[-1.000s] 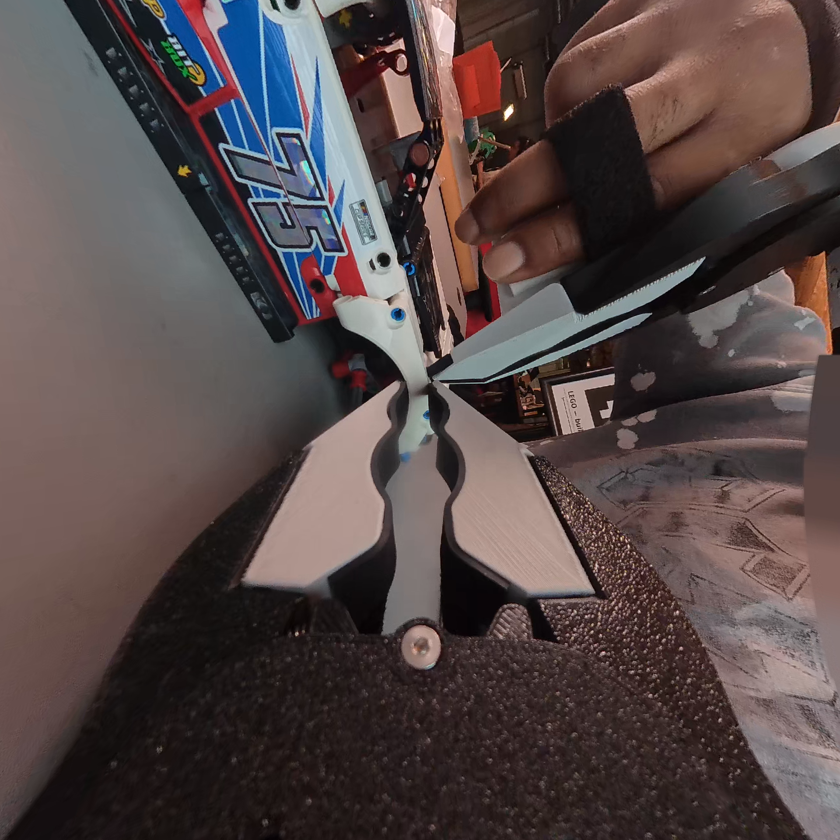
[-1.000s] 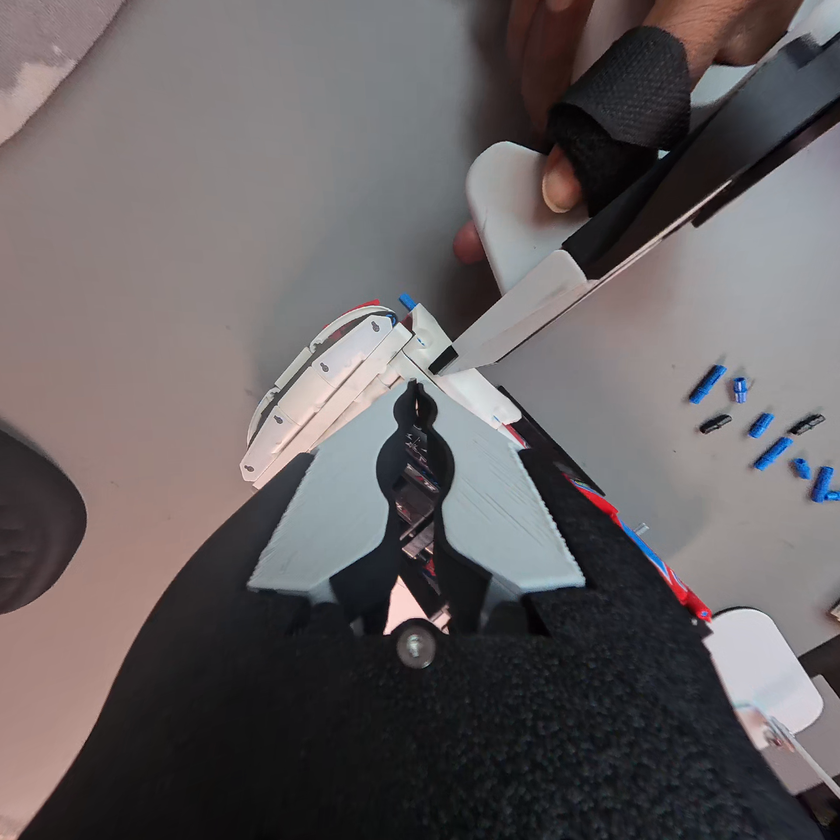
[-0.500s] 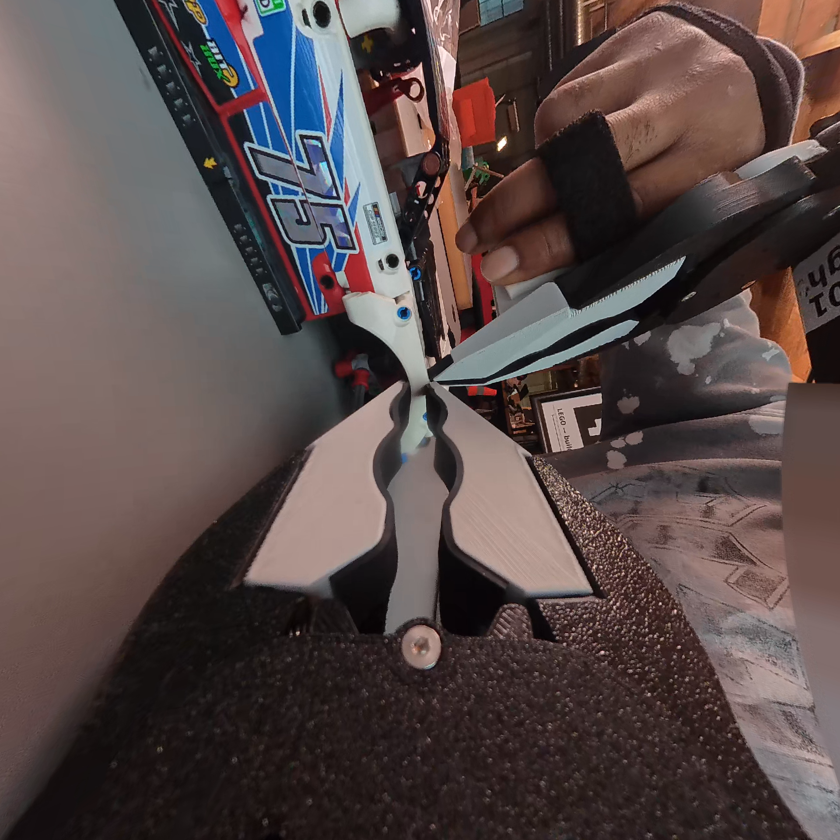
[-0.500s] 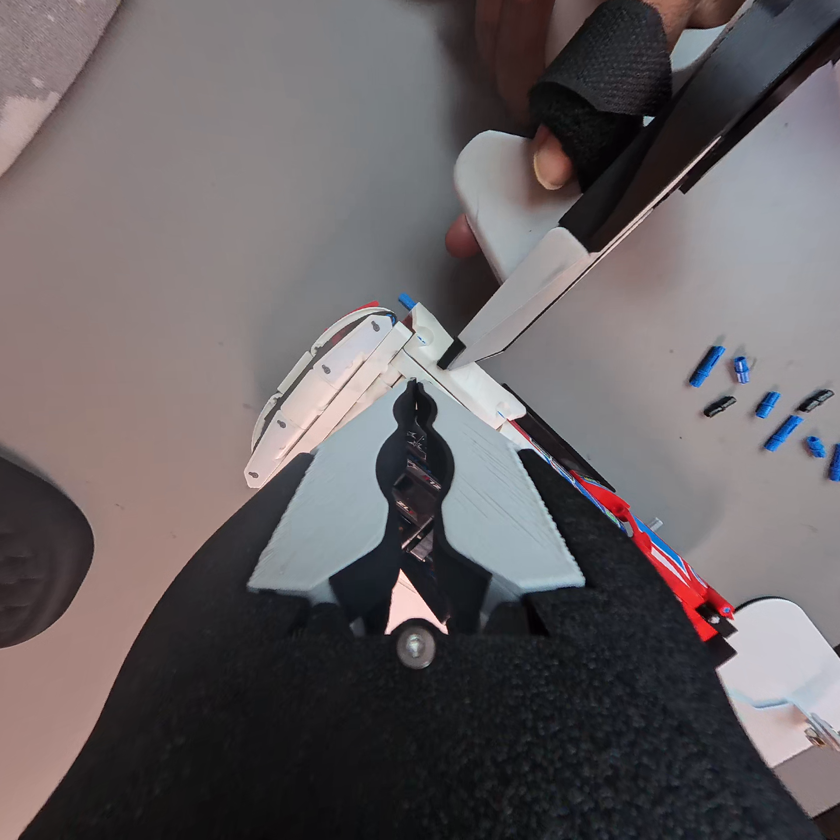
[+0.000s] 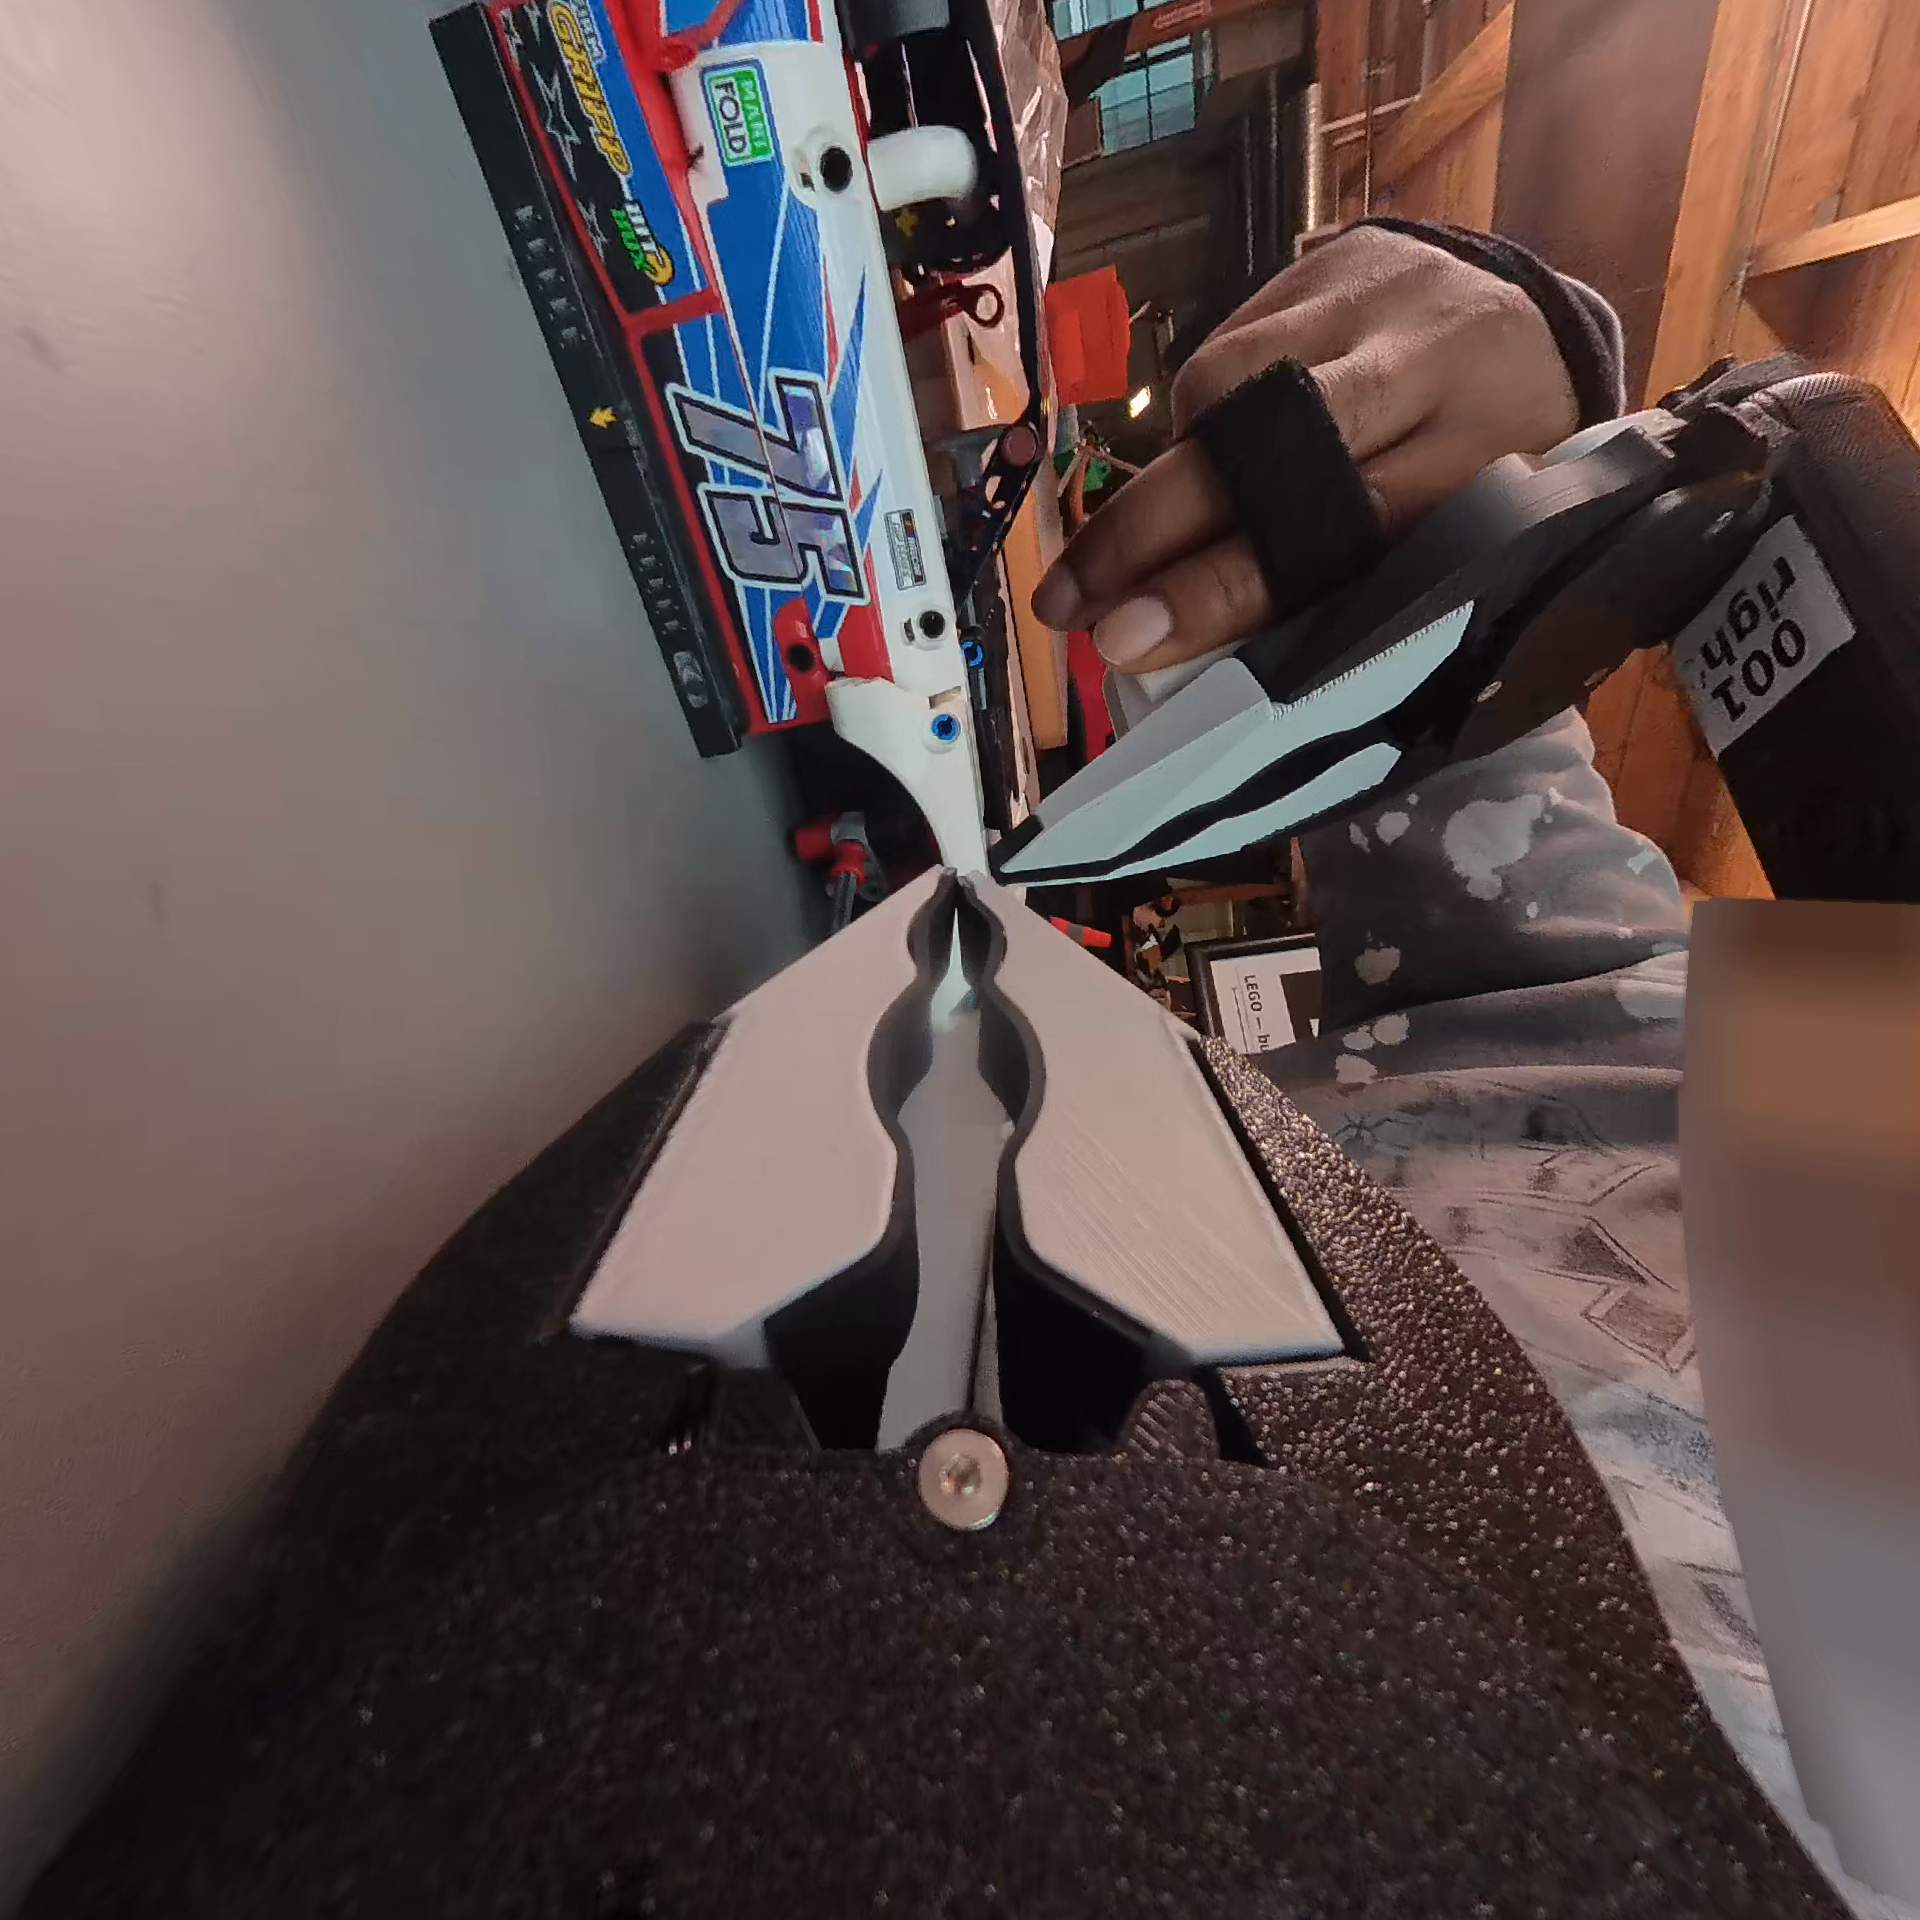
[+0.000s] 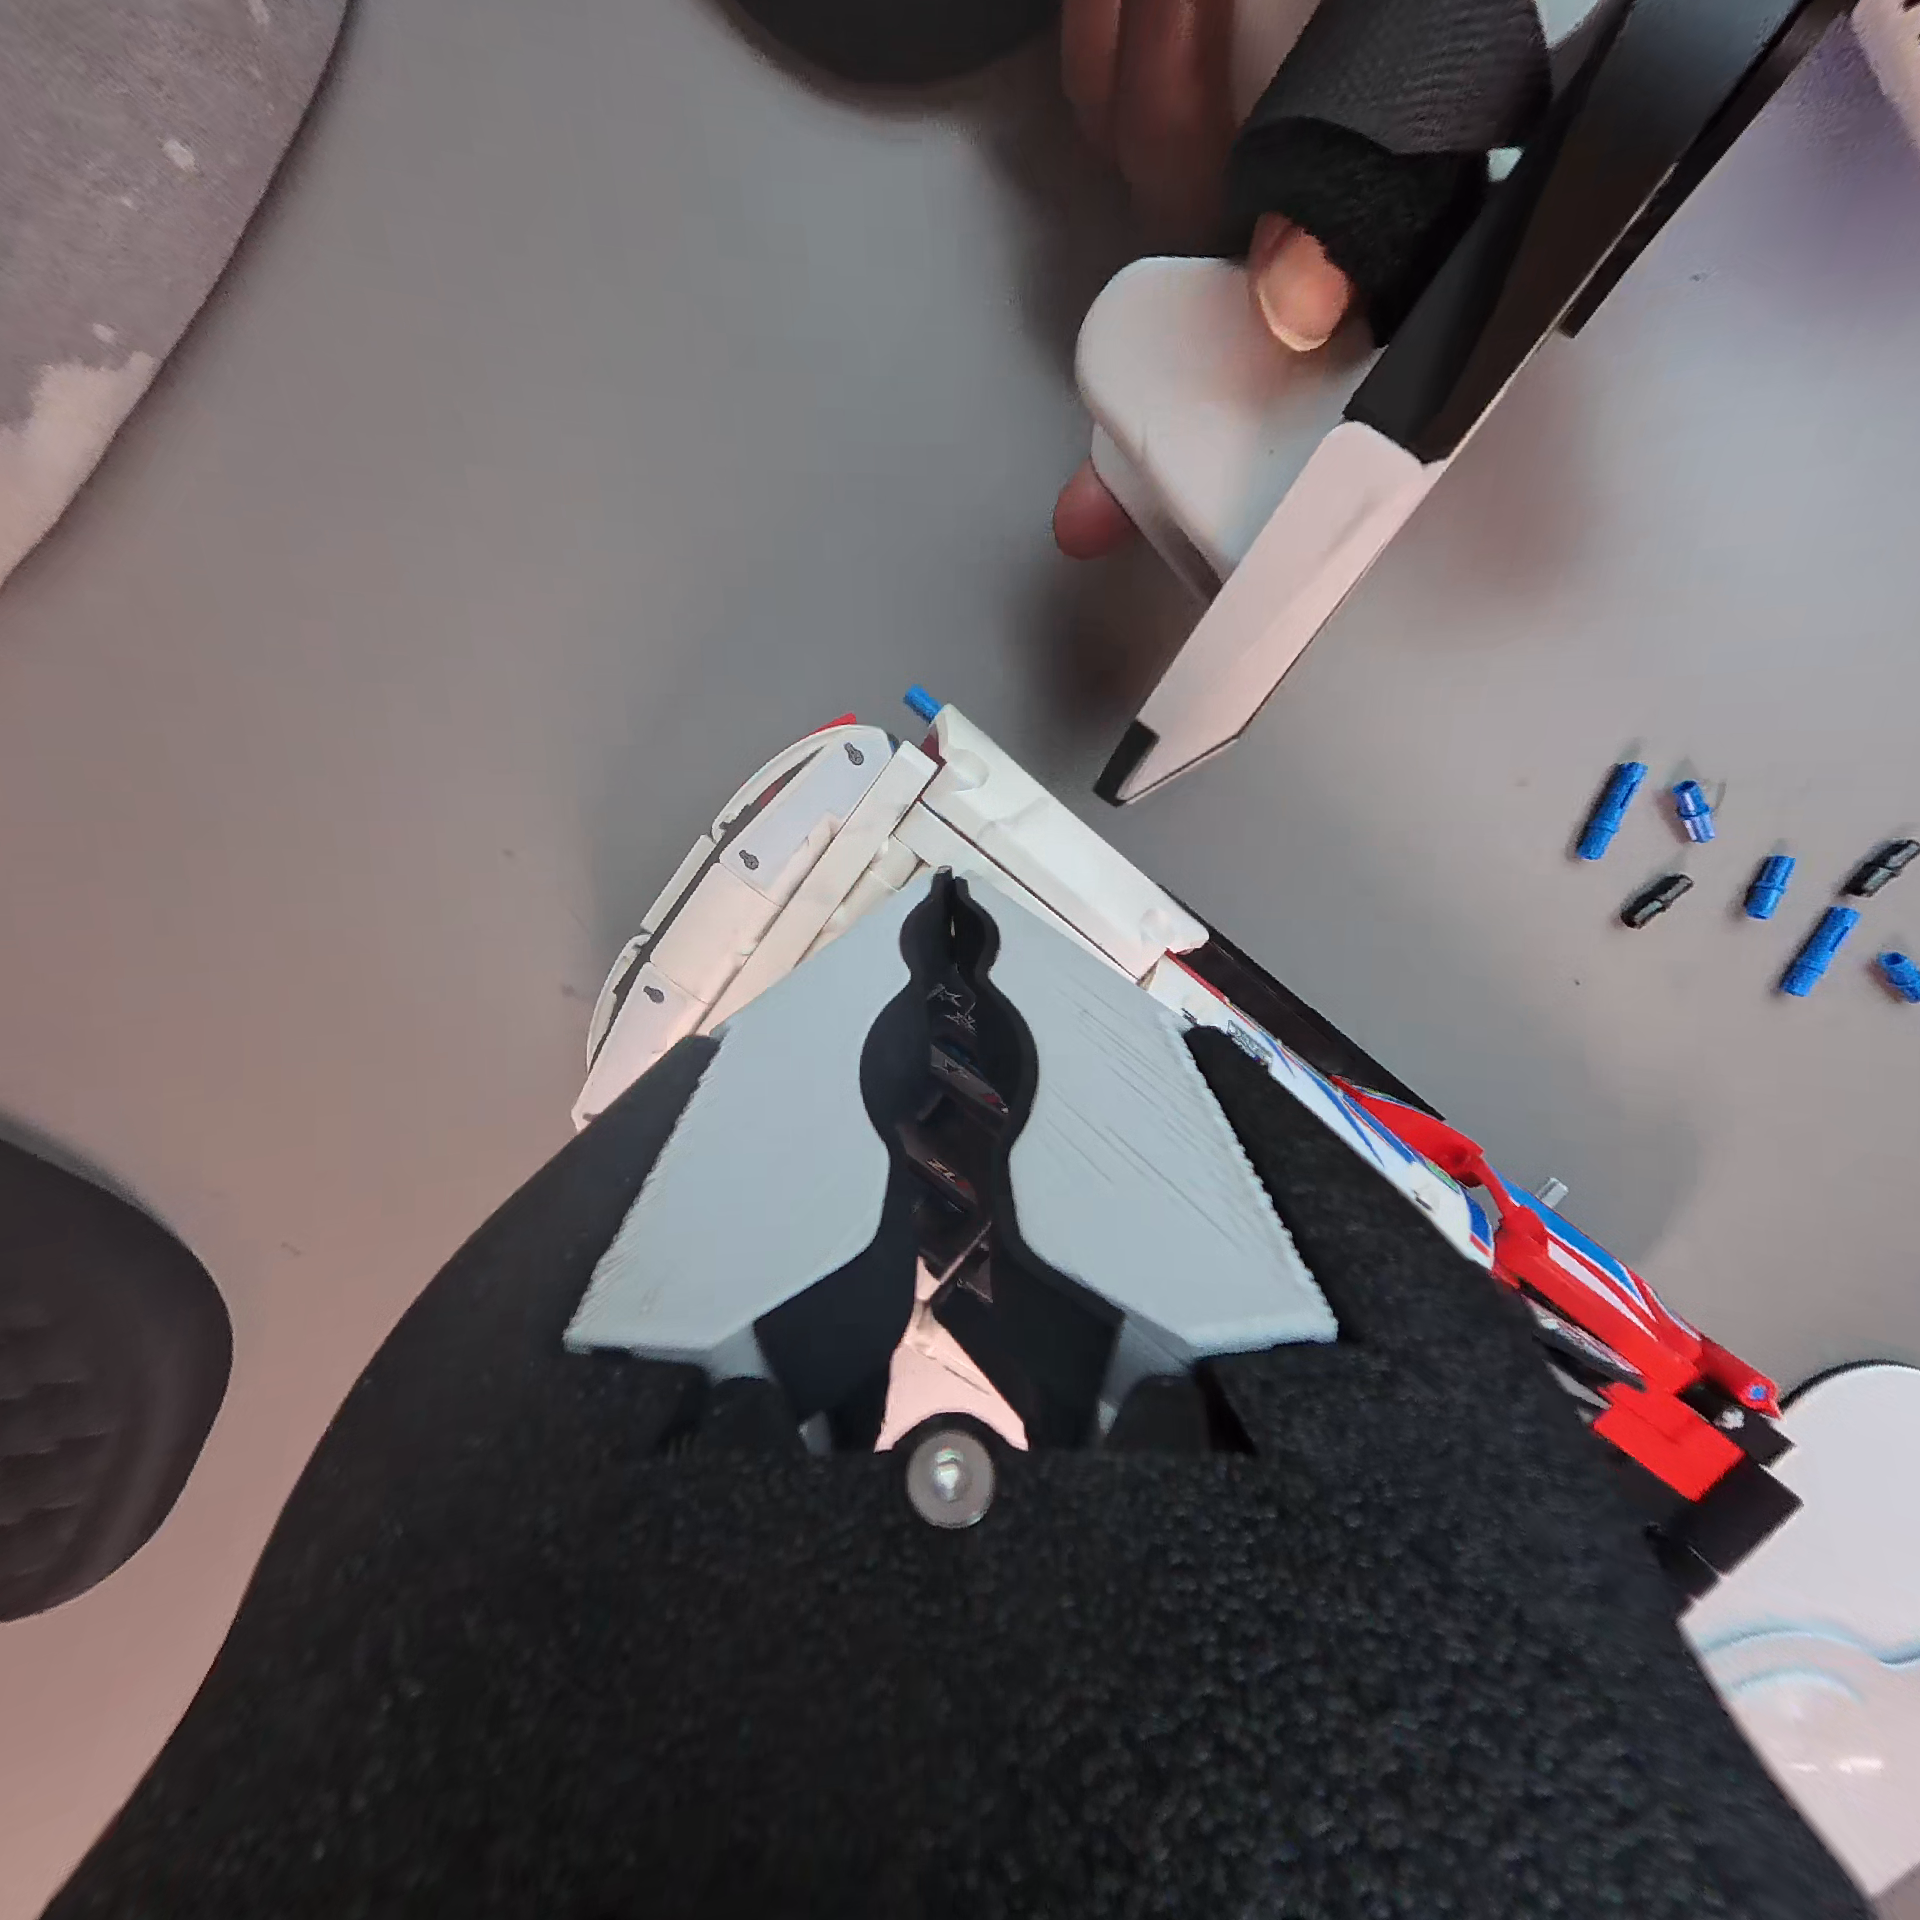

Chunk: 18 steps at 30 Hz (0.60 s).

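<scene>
We see the left gripper clenched, its pale tips meeting, and we cannot make out anything pinched between them. From the right wrist view its tip sits just beside the white front corner of the toy race car, a thin gap between them. The right gripper is also clenched, poised over the car's white nose. From the side its tip lies just beside the car's white curved end piece.

The car rests on the grey table. A loose scatter of blue and black pins lies bare on the table well to the car's side.

The car's flank carries blue, white and red stickers with a large number and lettering, plus a small green-and-white one. A white tag with dark writing is fixed to the right gripper's body. A framed sign with print stands in the background. A hand with a black finger strap holds the right gripper.
</scene>
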Motion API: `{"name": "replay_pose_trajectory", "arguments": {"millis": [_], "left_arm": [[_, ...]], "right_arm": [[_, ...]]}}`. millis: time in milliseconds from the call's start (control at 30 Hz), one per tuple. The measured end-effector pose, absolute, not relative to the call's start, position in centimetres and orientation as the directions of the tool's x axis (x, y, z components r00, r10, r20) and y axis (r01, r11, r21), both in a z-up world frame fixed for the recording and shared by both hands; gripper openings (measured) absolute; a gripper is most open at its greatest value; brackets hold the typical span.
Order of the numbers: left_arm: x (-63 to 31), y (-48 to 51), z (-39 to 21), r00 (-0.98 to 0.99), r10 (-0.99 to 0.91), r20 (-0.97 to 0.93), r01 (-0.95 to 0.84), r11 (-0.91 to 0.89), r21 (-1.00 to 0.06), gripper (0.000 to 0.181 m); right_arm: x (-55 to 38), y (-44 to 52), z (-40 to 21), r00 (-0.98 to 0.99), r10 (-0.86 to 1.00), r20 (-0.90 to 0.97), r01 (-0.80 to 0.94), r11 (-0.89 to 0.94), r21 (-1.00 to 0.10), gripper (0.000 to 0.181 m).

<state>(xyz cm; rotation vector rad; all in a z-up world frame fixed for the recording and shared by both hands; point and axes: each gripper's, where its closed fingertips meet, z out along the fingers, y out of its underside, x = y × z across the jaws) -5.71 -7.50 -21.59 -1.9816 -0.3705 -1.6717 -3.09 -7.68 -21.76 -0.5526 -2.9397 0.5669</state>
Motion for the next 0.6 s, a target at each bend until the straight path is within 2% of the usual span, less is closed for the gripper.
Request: {"name": "replay_pose_trajectory", "arguments": {"millis": [33,167,267,367,433,600], "left_arm": [[-5.5,-7.5,-21.5,0.192,-0.124,0.974,0.512,-0.834,-0.207,0.0],[-5.4,-6.7,-21.3,0.192,-0.132,0.973,0.518,-0.828,-0.214,0.013],[-5.0,-6.4,-21.5,0.207,-0.131,0.97,0.513,-0.829,-0.221,0.01],[-4.5,-6.2,-21.7,0.236,-0.132,0.963,0.506,-0.829,-0.238,0.006],[-4.4,-6.3,-21.8,0.281,-0.159,0.947,0.493,-0.822,-0.284,0.004],[-5.2,-6.5,-21.8,0.312,-0.164,0.936,0.5,-0.809,-0.309,0.002]], "right_arm": [[-3.3,-7.7,-21.6,-0.925,0.378,0.032,0.336,0.857,-0.39,0.0],[-3.7,-7.7,-21.2,-0.908,0.417,0.041,0.364,0.833,-0.416,0.009],[-3.5,-7.6,-21.1,-0.892,0.451,0.035,0.395,0.815,-0.424,0.016],[-3.6,-7.5,-19.9,-0.845,0.533,0.034,0.446,0.74,-0.503,0.017],[-3.7,-6.7,-18.7,-0.784,0.619,0.056,0.485,0.665,-0.568,0.02],[-0.9,-2.6,-17.4,-0.515,0.857,0.015,0.584,0.364,-0.726,0.021]]}}
